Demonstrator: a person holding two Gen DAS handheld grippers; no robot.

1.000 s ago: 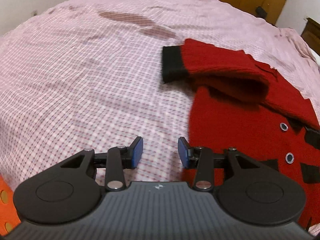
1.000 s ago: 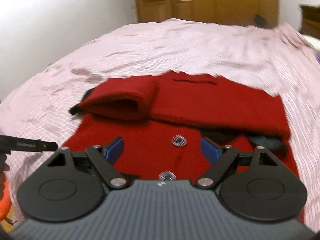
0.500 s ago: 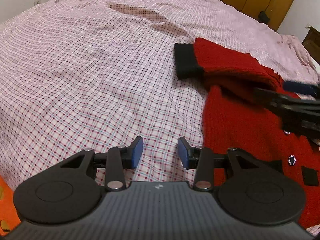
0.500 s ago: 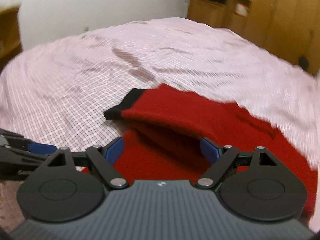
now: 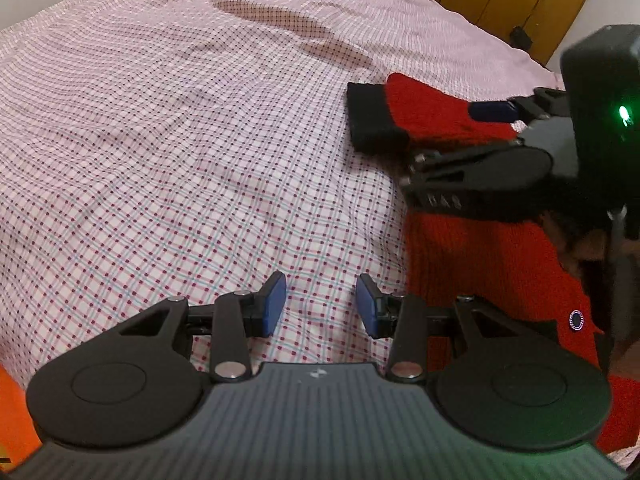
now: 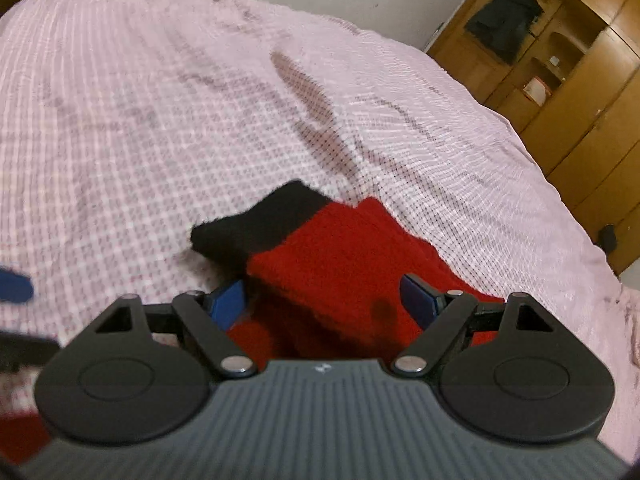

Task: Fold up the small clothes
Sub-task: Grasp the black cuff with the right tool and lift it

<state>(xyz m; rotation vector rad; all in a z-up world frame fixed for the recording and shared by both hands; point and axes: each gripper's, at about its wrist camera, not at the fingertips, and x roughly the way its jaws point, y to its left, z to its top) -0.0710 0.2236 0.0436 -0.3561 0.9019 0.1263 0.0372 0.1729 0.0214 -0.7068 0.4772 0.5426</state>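
A red knit cardigan (image 5: 480, 264) with black trim and a metal button (image 5: 576, 320) lies on the pink checked bed sheet (image 5: 160, 140). Its sleeve (image 5: 424, 108) is folded over the body and ends in a black cuff (image 5: 372, 120). My right gripper (image 5: 452, 136) is rolled on its side at the sleeve (image 6: 344, 248), just behind the cuff (image 6: 260, 224). Its jaws are closing with the sleeve between them, and I see no firm pinch. My left gripper (image 5: 320, 304) hovers open over bare sheet left of the cardigan's edge, holding nothing.
Wooden wardrobe doors (image 6: 580, 80) stand beyond the far side of the bed, with a dark garment (image 6: 504, 16) hanging there. Something orange (image 5: 12, 408) shows at the lower left edge. Wide sheet stretches left of and behind the cardigan.
My right gripper swept left from over the cardigan's buttons to the folded sleeve, rolling as it went, and its jaws narrowed around the sleeve. The left gripper stayed nearly still.
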